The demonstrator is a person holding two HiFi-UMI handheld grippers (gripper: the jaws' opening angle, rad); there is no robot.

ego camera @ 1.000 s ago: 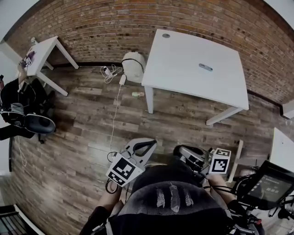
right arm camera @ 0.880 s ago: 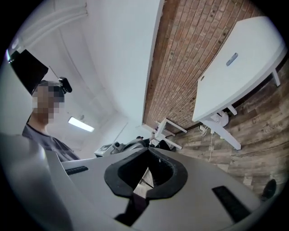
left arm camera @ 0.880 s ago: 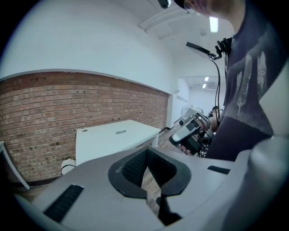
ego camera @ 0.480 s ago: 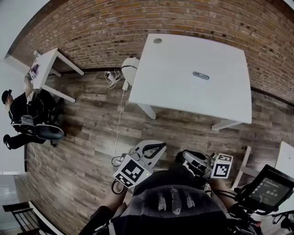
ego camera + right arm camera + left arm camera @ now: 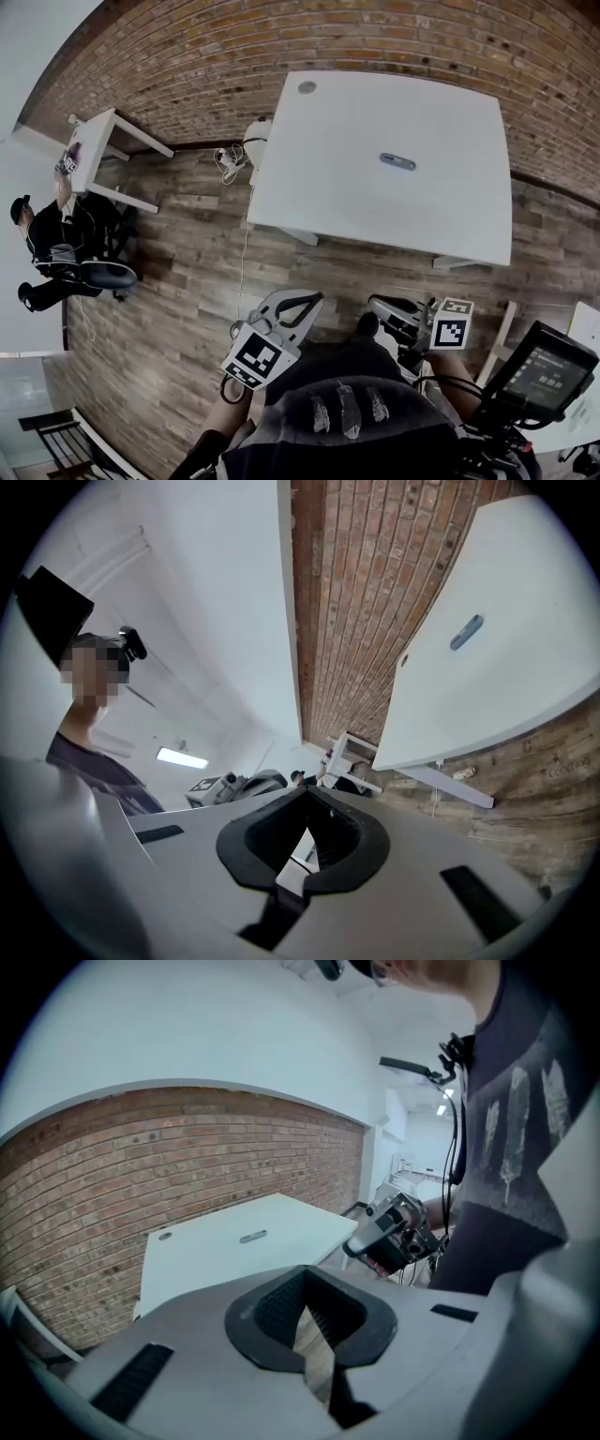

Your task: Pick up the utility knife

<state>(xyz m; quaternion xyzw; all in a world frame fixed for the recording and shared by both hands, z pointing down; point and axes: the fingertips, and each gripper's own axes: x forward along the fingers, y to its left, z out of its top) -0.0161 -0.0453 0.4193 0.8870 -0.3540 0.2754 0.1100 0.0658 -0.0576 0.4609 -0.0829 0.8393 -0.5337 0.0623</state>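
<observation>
near field: my left tongs [image 5: 305, 302] and right tongs [image 5: 380, 306] hang side by side just in front of the person's torso [image 5: 347, 412], over the wooden floor [image 5: 169, 281]. each pair is fully closed, pad against pad, and grips nothing; the small gap behind the pads shows only background. the left tongs tilt down toward the floor with their marker cube [image 5: 253, 361] facing up. the right tongs lie about level and are rolled onto their side, so the bench [image 5: 328, 178] looks tipped in their view.

middle field: bare planks separate both tongs from the bench; neither reaches its edge.

far field: the utility knife [image 5: 397, 161] lies flat and alone near the middle of the white bench top, well apart from both tongs. behind it runs the brick wall [image 5: 281, 47].

change: over the last second the bench has grown and slid lower in the head view, and the knife with it, while the tongs stayed shut. i judge this to be the approach walk. the pick-up has not started, and one pair must open before it can take the knife.
</observation>
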